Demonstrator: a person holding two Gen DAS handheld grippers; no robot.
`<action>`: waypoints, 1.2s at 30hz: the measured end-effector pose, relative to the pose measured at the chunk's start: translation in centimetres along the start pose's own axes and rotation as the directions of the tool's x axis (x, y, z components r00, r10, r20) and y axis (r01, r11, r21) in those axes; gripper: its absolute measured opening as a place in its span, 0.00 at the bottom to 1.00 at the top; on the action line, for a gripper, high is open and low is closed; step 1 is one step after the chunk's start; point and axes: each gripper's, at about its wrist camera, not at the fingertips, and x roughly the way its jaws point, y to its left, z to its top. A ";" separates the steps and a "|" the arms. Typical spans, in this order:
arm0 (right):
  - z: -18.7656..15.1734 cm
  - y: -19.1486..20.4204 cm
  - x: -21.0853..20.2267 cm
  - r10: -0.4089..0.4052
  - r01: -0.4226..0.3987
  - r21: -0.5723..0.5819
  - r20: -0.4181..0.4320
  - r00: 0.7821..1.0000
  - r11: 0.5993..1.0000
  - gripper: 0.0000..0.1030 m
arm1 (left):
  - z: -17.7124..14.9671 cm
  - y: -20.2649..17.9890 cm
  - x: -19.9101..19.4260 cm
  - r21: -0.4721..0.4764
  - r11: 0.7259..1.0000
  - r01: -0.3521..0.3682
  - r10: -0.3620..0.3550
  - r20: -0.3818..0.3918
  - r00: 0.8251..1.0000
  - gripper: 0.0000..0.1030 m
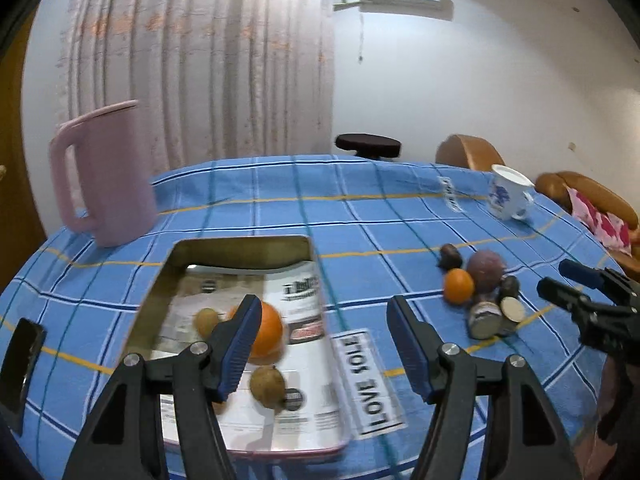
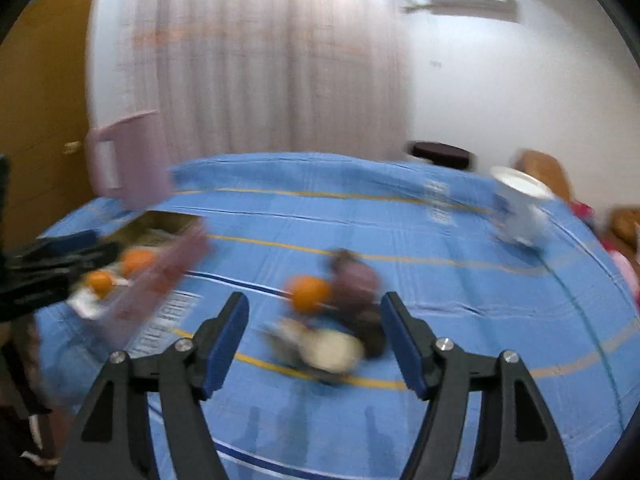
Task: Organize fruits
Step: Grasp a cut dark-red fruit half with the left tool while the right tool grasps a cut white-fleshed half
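Note:
A metal tray [image 1: 240, 248] lined with newspaper lies on the blue checked tablecloth. It holds an orange [image 1: 270, 332] and two brownish fruits [image 1: 267, 386] [image 1: 206, 320]. My left gripper [image 1: 323, 300] hangs open over the tray's right edge with nothing between its pads. To the right is a fruit pile: a small orange [image 1: 459, 286], a purple round fruit [image 1: 485, 270], dark fruits and cut halves [image 1: 486, 320]. In the blurred right wrist view my right gripper [image 2: 315, 300] is open, with the pile's orange [image 2: 310, 294] and purple fruit [image 2: 356, 280] just ahead of its fingers.
A pink pitcher [image 1: 104, 176] stands at the back left and a white-and-blue cup [image 1: 506, 196] at the back right. A dark flat object [image 1: 20, 360] lies at the left edge. A printed strip [image 1: 368, 384] lies beside the tray. A stool [image 1: 368, 145] and chairs stand behind the table.

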 end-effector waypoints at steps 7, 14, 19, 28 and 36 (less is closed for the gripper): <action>-0.5 -2.6 1.1 0.022 -0.018 0.067 -0.061 0.998 0.998 0.67 | 0.2 -3.2 1.2 0.054 0.998 0.035 -0.034 -0.028 0.999 0.65; -0.8 0.4 3.8 0.088 -0.090 -0.006 -0.161 0.983 0.996 0.54 | 0.7 -5.1 2.0 0.089 0.995 0.055 -0.053 -0.033 0.998 0.65; -1.4 0.0 5.3 0.142 -0.138 0.034 -0.205 0.968 0.990 0.37 | 0.6 -6.0 2.5 0.103 0.992 0.070 -0.066 -0.047 0.997 0.65; -1.5 -1.6 3.1 0.096 -0.087 0.100 -0.088 0.991 0.991 0.36 | 0.2 -8.6 5.5 0.091 0.981 0.172 -0.159 -0.137 0.978 0.65; -1.6 -3.1 2.1 0.107 -0.099 0.173 -0.037 0.994 0.980 0.36 | 0.1 -10.9 9.3 0.098 0.971 0.219 -0.188 -0.258 0.948 0.58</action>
